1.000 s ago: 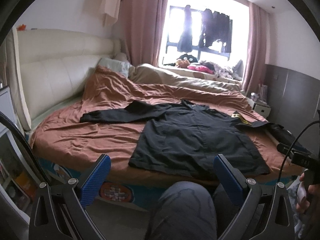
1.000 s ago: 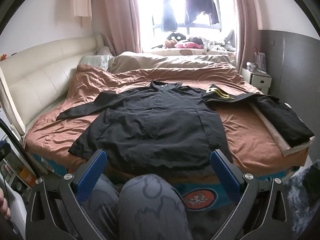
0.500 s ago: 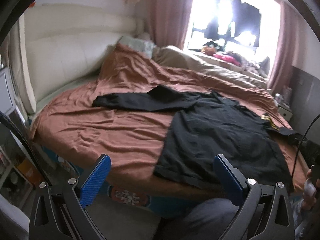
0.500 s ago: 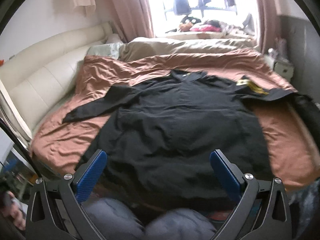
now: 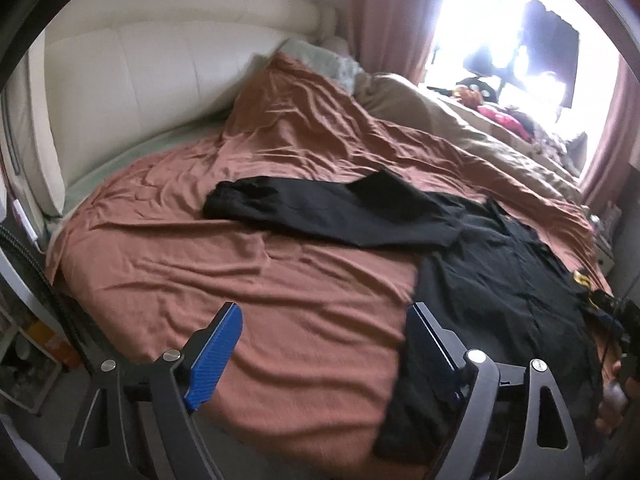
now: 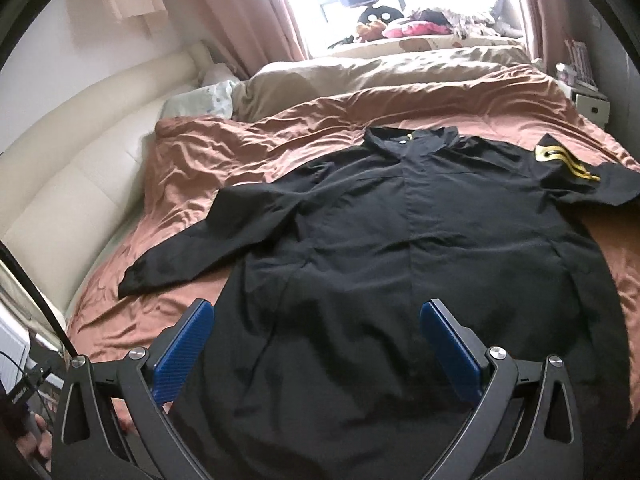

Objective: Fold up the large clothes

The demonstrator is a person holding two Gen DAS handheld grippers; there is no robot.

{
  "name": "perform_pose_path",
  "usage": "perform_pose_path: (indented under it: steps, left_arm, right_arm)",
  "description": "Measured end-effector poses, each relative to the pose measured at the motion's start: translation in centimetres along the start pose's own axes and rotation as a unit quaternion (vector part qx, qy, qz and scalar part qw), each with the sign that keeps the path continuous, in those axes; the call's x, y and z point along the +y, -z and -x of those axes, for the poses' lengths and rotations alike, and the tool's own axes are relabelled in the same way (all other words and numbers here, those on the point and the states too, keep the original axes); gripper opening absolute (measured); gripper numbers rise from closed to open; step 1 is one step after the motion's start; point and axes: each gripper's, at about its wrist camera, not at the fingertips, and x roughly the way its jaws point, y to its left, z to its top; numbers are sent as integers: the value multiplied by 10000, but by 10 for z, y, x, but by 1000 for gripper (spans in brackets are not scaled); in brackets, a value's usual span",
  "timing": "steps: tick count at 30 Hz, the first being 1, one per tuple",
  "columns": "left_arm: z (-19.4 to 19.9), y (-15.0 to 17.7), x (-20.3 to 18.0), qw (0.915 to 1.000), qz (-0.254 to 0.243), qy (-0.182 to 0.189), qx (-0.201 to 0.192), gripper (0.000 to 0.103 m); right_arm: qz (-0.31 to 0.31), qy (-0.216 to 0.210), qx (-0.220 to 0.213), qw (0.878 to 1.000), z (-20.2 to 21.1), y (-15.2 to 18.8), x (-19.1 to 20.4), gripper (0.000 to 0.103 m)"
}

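A large black jacket [image 6: 420, 240] lies spread face up on the rust-brown bedspread [image 6: 248, 148], collar toward the window. Its left sleeve [image 6: 208, 240] stretches out to the left; the right sleeve with a yellow badge [image 6: 556, 160] runs off to the right. In the left wrist view the jacket [image 5: 500, 280] lies to the right, its sleeve [image 5: 332, 212] reaching left. My right gripper [image 6: 316, 344] is open and empty, above the jacket's lower hem. My left gripper [image 5: 324, 344] is open and empty, over the bedspread [image 5: 240, 280] beside the jacket's left hem edge.
A cream padded headboard [image 5: 140, 80] runs along the left. A beige duvet [image 6: 380, 68] and pillows [image 6: 200, 96] lie at the far side under the bright window. A nightstand [image 6: 592, 104] stands at the far right. Shelving [image 5: 24, 344] stands at the left bed corner.
Both grippers have moved forward and down over the bed; my knees have dropped out of view. The jacket has not moved. Both stay open.
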Motion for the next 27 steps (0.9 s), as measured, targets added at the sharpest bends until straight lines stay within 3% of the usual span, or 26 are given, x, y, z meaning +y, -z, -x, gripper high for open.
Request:
perform_pose_path:
  steps: [6,17,19,21,25,27]
  left_arm:
    - [-48,-38,30,9988,468,-17,162,78]
    - [-168,-80,88,9823,1665,17,857,67]
    - [-188,-86,92,9814,1684,18,924,67]
    - [-206,-88,98,9797,1738,-49,996,67]
    - [-243,-84,109,9715,2028,-83,1223,67]
    - [-259,-79,114,9659,2237,16,1305,67]
  right_arm:
    - [-368,-37,169,9992,-56,-30,3,91]
    - [-717,-108,371,9967,-160,-54,6,90]
    - [-688,-79,380,9969,-171,-48,4,86]
    - [-753,-52,564,9956,-183,-43,-2,74]
    - [-794,-31,587,9951,-195,-47,-11,73]
    - [-816,-34,583,9950,-201,-49,-12,67]
